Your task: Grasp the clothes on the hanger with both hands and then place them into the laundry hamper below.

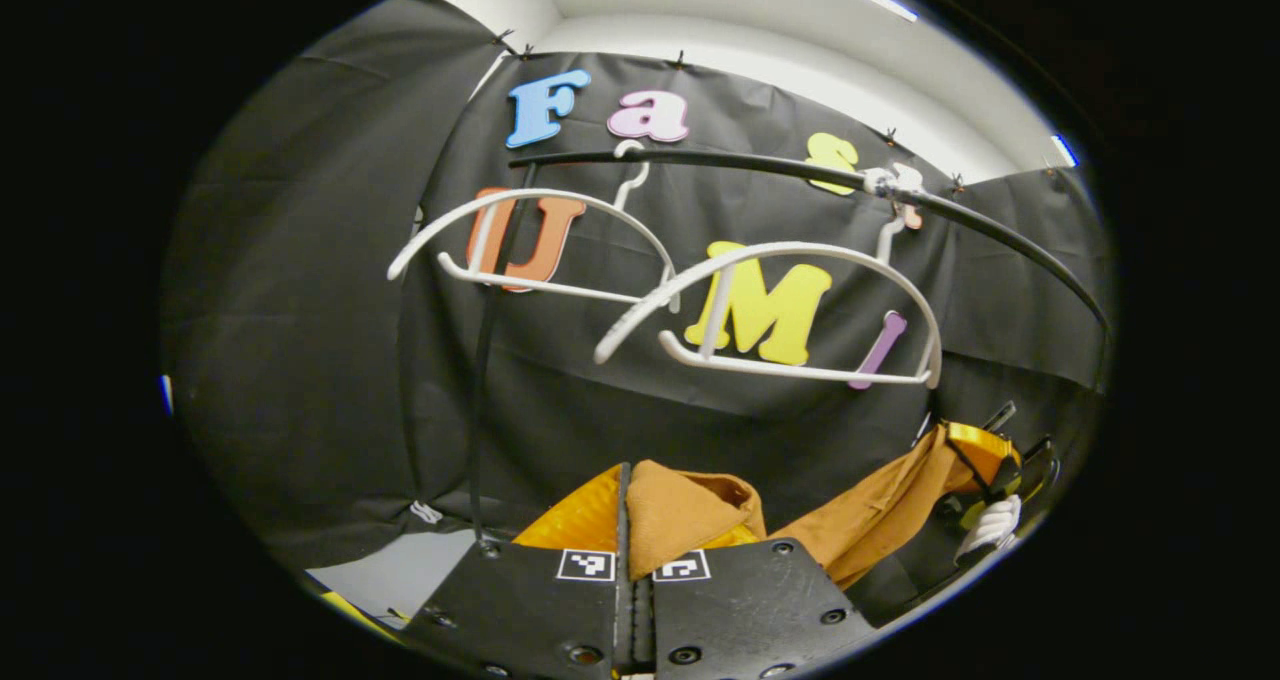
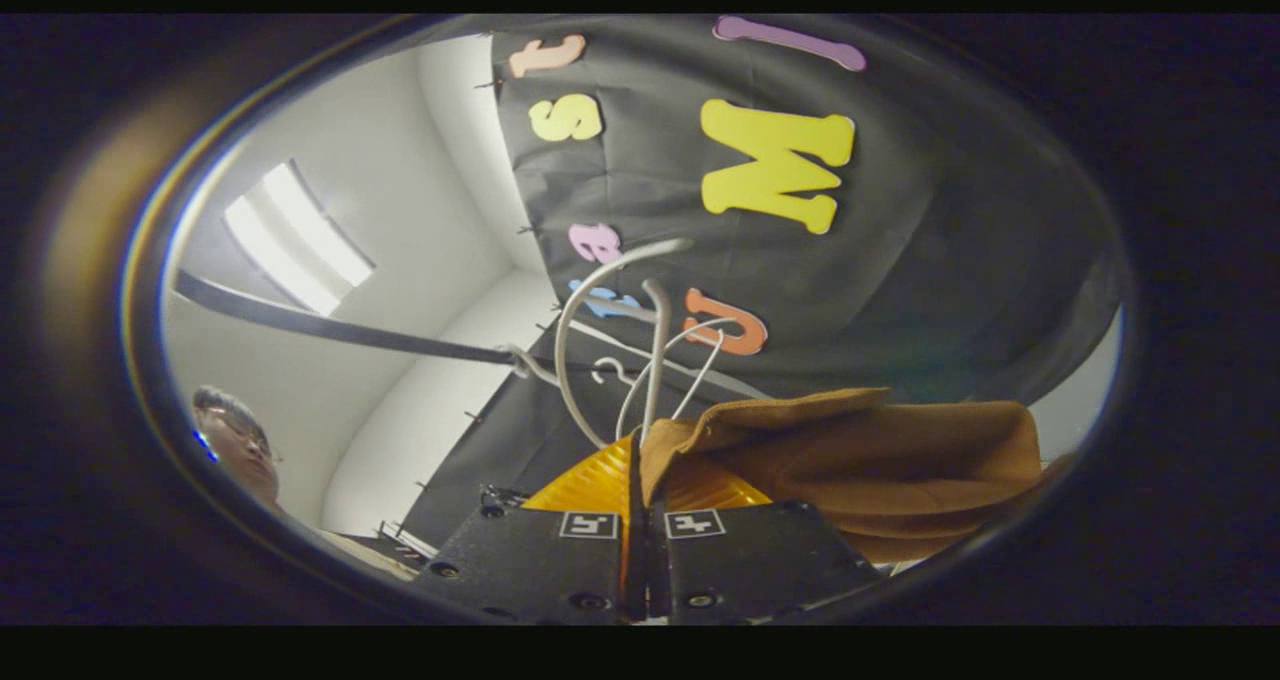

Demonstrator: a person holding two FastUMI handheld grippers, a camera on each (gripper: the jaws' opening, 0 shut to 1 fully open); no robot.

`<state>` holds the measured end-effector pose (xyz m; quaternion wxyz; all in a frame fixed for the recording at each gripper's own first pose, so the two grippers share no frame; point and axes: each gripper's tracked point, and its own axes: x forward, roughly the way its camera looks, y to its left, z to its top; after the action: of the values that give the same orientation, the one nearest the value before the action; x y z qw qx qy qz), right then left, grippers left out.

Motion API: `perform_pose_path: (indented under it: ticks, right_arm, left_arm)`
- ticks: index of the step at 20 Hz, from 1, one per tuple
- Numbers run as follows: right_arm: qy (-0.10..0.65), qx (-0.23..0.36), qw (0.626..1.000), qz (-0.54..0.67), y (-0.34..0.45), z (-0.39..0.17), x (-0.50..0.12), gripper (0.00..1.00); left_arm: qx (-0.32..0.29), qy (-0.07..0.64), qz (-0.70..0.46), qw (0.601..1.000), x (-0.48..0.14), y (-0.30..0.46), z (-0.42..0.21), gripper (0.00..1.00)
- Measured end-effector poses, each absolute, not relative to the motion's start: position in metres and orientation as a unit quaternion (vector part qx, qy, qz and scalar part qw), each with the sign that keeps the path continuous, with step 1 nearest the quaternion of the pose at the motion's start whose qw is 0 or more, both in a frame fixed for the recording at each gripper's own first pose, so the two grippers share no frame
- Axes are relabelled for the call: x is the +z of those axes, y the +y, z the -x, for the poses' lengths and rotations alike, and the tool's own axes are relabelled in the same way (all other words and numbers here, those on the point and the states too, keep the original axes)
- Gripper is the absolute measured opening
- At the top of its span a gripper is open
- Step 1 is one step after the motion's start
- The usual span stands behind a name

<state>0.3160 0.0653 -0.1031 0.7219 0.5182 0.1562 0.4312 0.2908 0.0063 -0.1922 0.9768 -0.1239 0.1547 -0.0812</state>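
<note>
A brown garment (image 1: pixel 690 510) hangs free of the hangers, stretched between both grippers. In the left gripper view my left gripper (image 1: pixel 628 520) is shut on one fold of it, and the cloth runs right to the right gripper (image 1: pixel 1000 470), held by a white-gloved hand (image 1: pixel 990 525). In the right gripper view my right gripper (image 2: pixel 640 490) is shut on the garment (image 2: pixel 880 460), which bunches to the right of the fingers. Two bare white hangers (image 1: pixel 540 250) (image 1: pixel 790 310) hang on the black rail (image 1: pixel 760 165) above the cloth.
The rail (image 2: pixel 340 325) and the white hangers (image 2: pixel 610 330) lie just beyond my right gripper in its tilted view. A person's head (image 2: pixel 235 440) shows at the lower left there. A black upright post (image 1: pixel 482 380) stands left of the garment.
</note>
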Motion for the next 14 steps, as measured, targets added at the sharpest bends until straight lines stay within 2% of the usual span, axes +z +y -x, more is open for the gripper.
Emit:
perform_pose_path:
  ticks: [2,3,4,8,14]
  right_arm:
    - [0.177,0.442,0.726,-0.495,0.092,-0.297,-0.104,0.04]
    - [0.185,0.445,0.732,-0.482,0.105,-0.288,-0.104,0.03]
    - [0.195,0.449,0.737,-0.466,0.117,-0.277,-0.108,0.03]
    - [0.227,0.455,0.761,-0.403,0.162,-0.253,-0.124,0.04]
    - [0.289,0.398,0.8,-0.344,0.175,-0.242,-0.194,0.04]
  left_arm:
    - [-0.105,0.159,0.118,0.975,-0.192,-0.01,-0.284,0.05]
    - [-0.118,0.164,0.116,0.972,-0.193,-0.021,-0.279,0.0]
    - [-0.13,0.17,0.114,0.97,-0.194,-0.03,-0.273,0.05]
    - [-0.163,0.189,0.097,0.963,-0.213,-0.059,-0.266,0.05]
    - [-0.195,0.24,0.068,0.949,-0.268,-0.086,-0.24,0.05]
